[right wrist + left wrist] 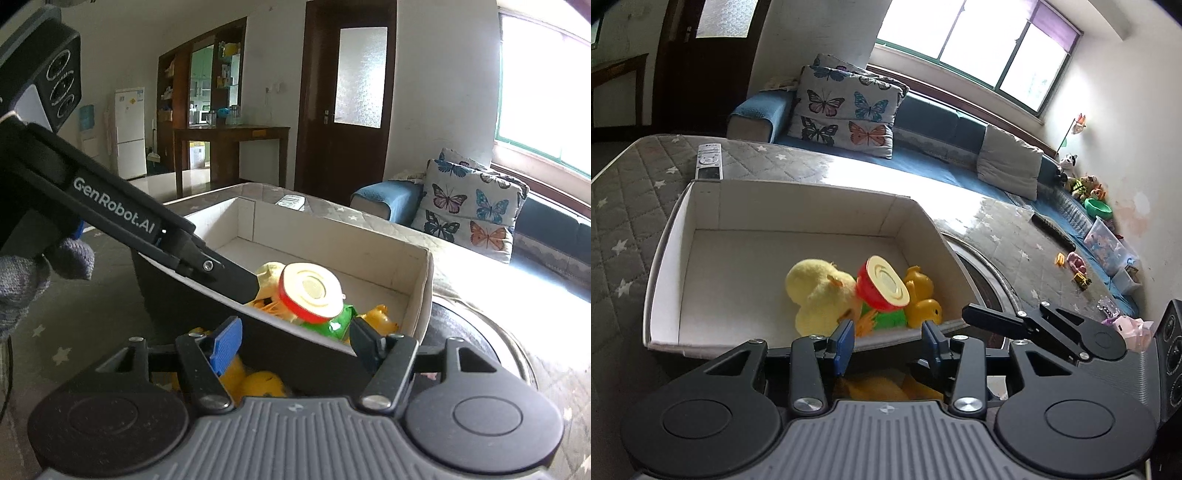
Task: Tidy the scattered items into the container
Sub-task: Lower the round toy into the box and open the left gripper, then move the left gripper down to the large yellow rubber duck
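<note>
At frame centre, the plush duck (pixel 816 295) in the box (pixel 798 206) looks soft and light. Both hand-held grippers, left (pixel 890 341) and right (pixel 293 341), stand released, empty.

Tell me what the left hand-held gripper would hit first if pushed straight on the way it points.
Probably the near wall of the white box; the left hand-held gripper, jaws open, sits right at it. If it clears the rim, the green toy comes next. Depth is unclear.

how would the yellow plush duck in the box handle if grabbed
The plush duck looks fuzzy and stuffed, so it would probably squash under a grip rather than slip. It likely weighs little for its bulk. Lying slumped against the other toys, it seems floppy and unlikely to roll.
</note>
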Demonstrator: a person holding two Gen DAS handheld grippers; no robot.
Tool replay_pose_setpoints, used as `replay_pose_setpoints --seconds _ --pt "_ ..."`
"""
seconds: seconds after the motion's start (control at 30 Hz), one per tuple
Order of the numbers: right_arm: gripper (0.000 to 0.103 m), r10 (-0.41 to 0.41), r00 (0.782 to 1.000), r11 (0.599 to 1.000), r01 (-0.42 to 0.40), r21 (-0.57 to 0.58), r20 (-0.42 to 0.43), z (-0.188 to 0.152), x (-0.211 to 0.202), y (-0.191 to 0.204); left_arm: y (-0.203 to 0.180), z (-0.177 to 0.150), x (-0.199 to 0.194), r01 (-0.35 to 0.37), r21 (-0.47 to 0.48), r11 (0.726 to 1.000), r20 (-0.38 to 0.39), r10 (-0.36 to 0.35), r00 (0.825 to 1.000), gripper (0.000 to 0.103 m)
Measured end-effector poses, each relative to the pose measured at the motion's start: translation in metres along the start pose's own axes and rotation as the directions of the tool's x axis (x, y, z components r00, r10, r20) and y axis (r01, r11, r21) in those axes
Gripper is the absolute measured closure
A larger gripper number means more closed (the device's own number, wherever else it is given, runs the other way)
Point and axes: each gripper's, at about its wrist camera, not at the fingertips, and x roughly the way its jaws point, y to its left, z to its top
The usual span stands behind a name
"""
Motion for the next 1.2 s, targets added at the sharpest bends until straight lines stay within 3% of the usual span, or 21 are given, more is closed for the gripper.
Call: replay_pose_setpoints --seconds 0.63,0.9,1.2 --pt "0.031 0.025 0.999 0.998 -0.023 0.066 -0.032 -0.023 -0.013 0.015 -0.005 -0.04 -0.013 -0.086 -0.019 0.996 -0.007 0.086 0.996 0.06" --pt "0.027 0.03 0.998 0.995 -0.025 0.1 -0.046 -0.036 -0.014 0.018 -0.003 -0.057 -0.014 -0.179 -0.044 0.983 -0.004 0.179 0.984 0.061" --pt "0.027 0.036 0.997 0.993 -0.027 0.119 -0.069 -0.046 -0.011 0.02 0.007 -0.07 -0.015 -0.22 -0.082 0.972 -0.006 0.22 0.975 0.061"
